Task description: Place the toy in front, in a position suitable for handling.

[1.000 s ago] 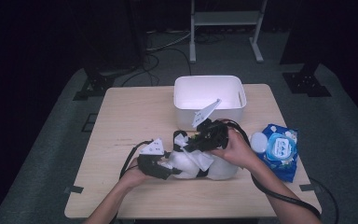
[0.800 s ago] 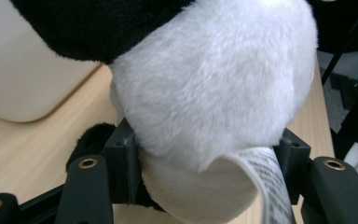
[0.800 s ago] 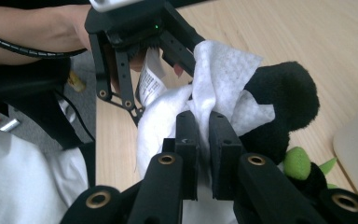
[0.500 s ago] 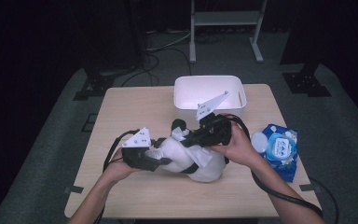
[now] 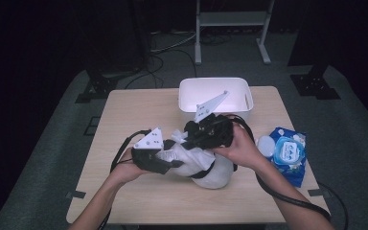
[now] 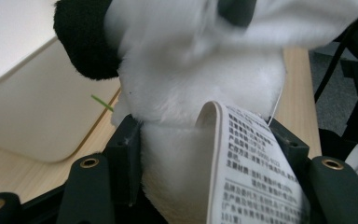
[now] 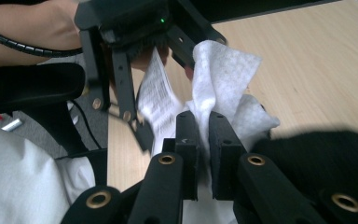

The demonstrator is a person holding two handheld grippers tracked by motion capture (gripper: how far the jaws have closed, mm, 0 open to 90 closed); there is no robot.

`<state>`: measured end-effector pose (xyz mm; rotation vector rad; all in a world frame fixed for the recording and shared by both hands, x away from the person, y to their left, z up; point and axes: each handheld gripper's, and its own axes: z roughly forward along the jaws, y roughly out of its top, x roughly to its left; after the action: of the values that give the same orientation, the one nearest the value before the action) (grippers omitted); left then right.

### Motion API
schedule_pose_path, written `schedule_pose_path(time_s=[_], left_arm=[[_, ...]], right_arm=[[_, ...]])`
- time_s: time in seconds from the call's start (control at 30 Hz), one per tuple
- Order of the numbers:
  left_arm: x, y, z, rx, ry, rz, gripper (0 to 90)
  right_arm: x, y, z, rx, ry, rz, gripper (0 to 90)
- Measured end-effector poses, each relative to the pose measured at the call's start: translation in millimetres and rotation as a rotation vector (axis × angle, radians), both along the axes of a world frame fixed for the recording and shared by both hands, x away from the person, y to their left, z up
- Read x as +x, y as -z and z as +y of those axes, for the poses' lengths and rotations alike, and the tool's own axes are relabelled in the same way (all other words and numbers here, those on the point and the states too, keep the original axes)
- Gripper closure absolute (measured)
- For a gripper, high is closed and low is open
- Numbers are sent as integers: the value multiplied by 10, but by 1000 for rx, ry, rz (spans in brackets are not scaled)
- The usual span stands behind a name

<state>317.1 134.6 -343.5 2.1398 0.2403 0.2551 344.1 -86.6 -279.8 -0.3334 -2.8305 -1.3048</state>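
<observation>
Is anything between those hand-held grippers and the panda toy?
Nothing for the left hand-held gripper: it grips the plush panda directly. The right hand-held gripper pinches a white wipe lying against the toy.

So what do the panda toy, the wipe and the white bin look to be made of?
Panda toy: soft plush, fuzzy black-and-white pile, with a printed label that looks like satin or paper. Wipe: thin non-woven sheet, going by its dimpled, crumpled surface. White bin: probably plastic, smooth and matte with rounded corners.
</observation>
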Motion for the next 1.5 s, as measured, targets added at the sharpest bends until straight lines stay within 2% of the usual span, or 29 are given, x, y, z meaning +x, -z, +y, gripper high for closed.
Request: schedule_pose_path(time_s=[0.1, 0.2, 0.53, 0.67, 0.77, 0.97, 1.13, 1.2, 1.3, 1.37, 1.43, 1.5], left_arm=[[-6, -10, -48, 19, 11, -8, 396], [13, 18, -33, 7, 5, 10, 394], [50, 106, 30, -13, -20, 37, 381], [71, 162, 50, -21, -26, 46, 375], [98, 223, 82, -26, -35, 60, 371], [133, 397, 118, -48, -56, 105, 363], [151, 515, 123, -51, -71, 126, 343], [156, 547, 128, -30, -69, 127, 317], [156, 554, 156, -17, -84, 126, 268], [151, 538, 170, -3, -90, 108, 258], [141, 496, 174, 8, -92, 94, 249], [127, 437, 177, -2, -90, 78, 241]], right_arm=[[-9, 18, 128, -27, -17, 0, 833], [9, 35, 136, -29, -13, -1, 833], [58, 40, -245, -2, 71, 7, 833], [88, 127, -375, 19, 93, 29, 833], [92, 180, -444, 17, 108, 37, 832], [122, 338, -545, -13, 136, 66, 831], [149, 492, -632, -32, 166, 97, 831], [161, 558, -657, -37, 175, 107, 831], [178, 677, -658, -87, 188, 111, 830], [191, 736, -658, -73, 191, 132, 831], [195, 750, -645, -69, 191, 130, 832], [190, 762, -610, -76, 180, 127, 832]])
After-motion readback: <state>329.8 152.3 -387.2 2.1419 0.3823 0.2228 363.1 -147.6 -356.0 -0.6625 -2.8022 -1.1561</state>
